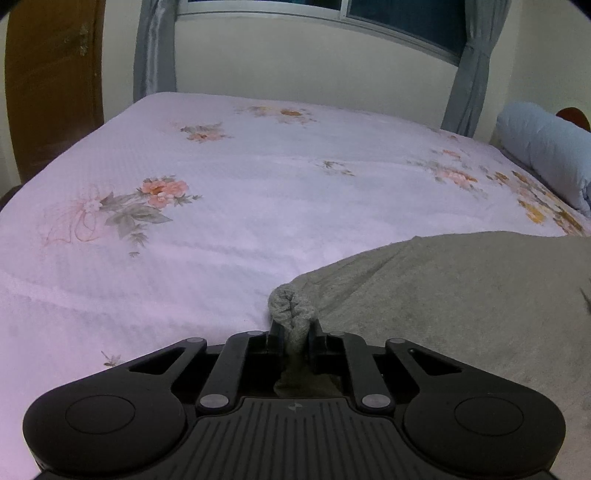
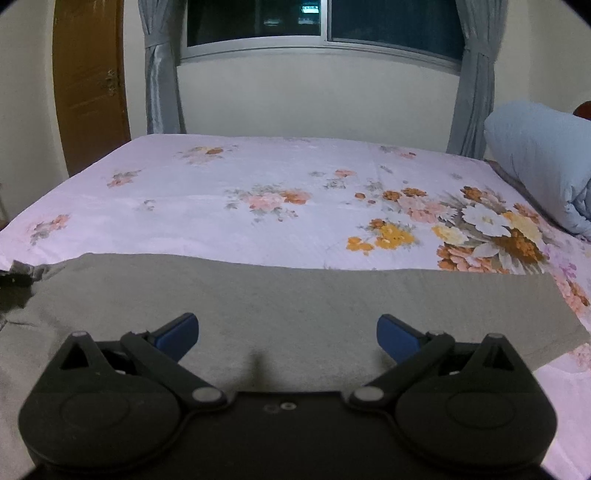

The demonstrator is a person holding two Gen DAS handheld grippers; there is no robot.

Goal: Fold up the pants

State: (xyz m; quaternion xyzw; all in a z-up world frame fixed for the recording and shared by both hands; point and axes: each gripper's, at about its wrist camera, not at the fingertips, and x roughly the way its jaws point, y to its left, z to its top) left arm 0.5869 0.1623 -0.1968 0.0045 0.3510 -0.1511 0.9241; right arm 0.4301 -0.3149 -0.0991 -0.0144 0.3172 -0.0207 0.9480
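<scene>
Where the grey cloth bunches at its corner: the left tool [image 1: 295,328] has its jaws pressed together on a gathered fold of the pants [image 1: 461,295].
Left tool fingers: black, nearly touching, with a roll of fabric squeezed between them and rising a little above the tips.
Right tool [image 2: 288,332]: jaws spread wide, its blue pads [image 2: 181,330] well apart, with the flat cloth behind them; nothing between them.
Pants: grey, lying spread on the near part of the bed [image 2: 258,177]; in the right wrist view their far edge runs straight across the sheet.
Bed: covered by a pale pink floral sheet.
Pillow [image 2: 535,155]: light blue, at the right end of the bed.
Window [image 2: 325,22]: dark, flanked by grey curtains [image 2: 159,74].
Door [image 2: 88,81]: brown wood, at left.
</scene>
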